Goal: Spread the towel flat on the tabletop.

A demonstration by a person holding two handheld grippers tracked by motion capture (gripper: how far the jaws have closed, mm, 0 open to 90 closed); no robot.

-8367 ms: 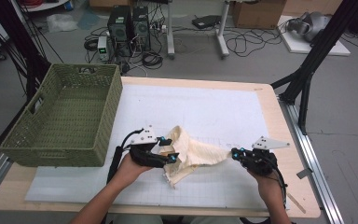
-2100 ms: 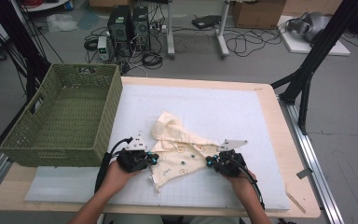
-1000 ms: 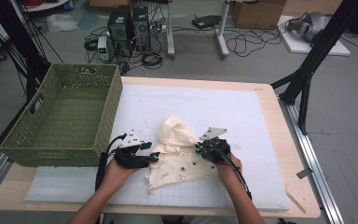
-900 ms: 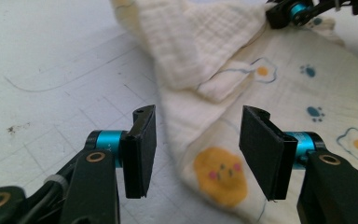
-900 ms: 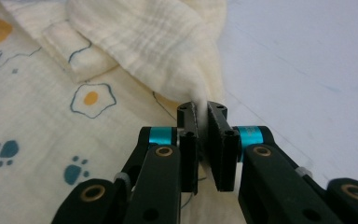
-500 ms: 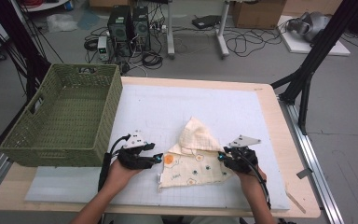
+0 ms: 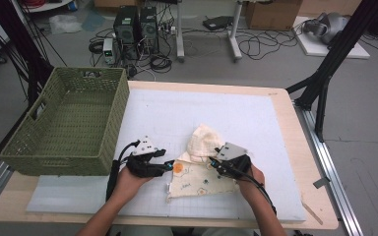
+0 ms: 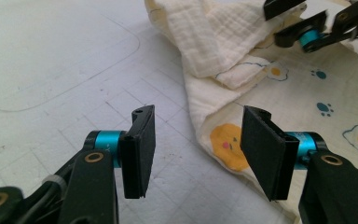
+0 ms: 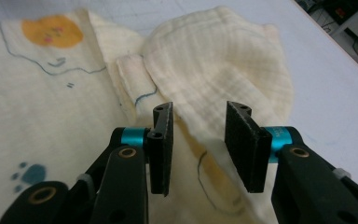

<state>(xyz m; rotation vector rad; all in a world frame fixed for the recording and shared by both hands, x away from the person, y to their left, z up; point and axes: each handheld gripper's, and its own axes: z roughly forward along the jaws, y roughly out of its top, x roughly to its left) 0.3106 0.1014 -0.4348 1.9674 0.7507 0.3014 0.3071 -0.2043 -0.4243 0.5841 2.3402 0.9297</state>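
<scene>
Cloth point(image 7: 203, 176), cream muslin printed with fried eggs and paw marks, lies partly folded on the white mat toward the near edge of the surface point(image 7: 285, 118), its printed panel flat and a plain, bunched flap point(image 7: 203, 140) heaped at the far side. Since a second ago that flap has been carried across from the middle toward the right and set down, so the piece now reads as a rough triangle with one lump left to smooth. The right gripper point(image 9: 198, 140) has just been opening its jaws: they stand narrowly apart directly over the fold where the flap meets the panel, cloth beneath them but nothing pinched. This looks like a release after a fold, with the heaped flap the likely next thing to flatten or tuck. The left gripper point(image 8: 196, 149) sits at the cloth's left corner, jaws moderately wide and empty, the orange egg print point(image 8: 226, 142) just past the gap. Both forearms come in from the near edge, hands low and level, the grippers angled inward toward each other across the cloth. A green woven basket point(image 7: 66, 123) stands at the left edge, well apart.
</scene>
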